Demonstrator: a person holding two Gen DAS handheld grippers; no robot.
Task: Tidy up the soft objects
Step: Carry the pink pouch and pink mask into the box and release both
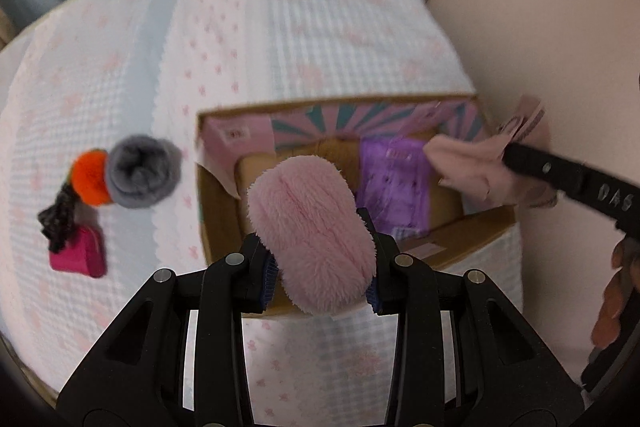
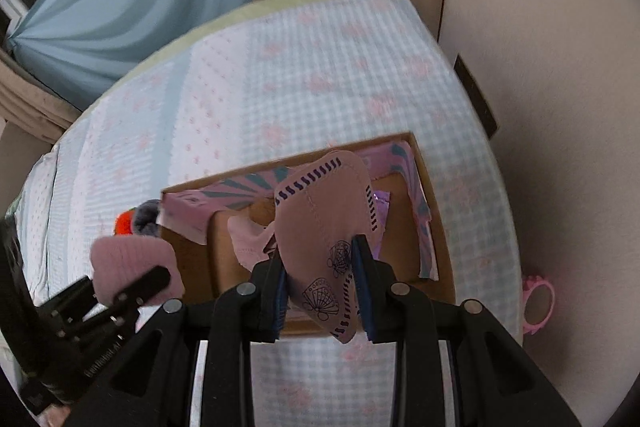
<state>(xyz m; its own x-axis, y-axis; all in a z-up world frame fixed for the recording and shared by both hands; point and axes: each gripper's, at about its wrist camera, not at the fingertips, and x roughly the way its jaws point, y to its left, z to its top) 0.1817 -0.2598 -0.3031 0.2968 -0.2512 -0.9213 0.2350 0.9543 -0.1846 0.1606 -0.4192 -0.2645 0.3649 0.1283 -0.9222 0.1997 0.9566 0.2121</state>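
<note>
My left gripper is shut on a fluffy pink pad and holds it over the near edge of an open cardboard box. My right gripper is shut on a pink cloth with dark stitching and fan prints, held above the same box. The cloth also shows at the right in the left wrist view. The pink pad shows at the lower left of the right wrist view. A purple item lies inside the box.
On the checked bedspread left of the box lie a grey pompom, an orange pompom, a black lace piece and a magenta pouch. A pink ring-shaped item lies by the bed's right edge. A beige wall is to the right.
</note>
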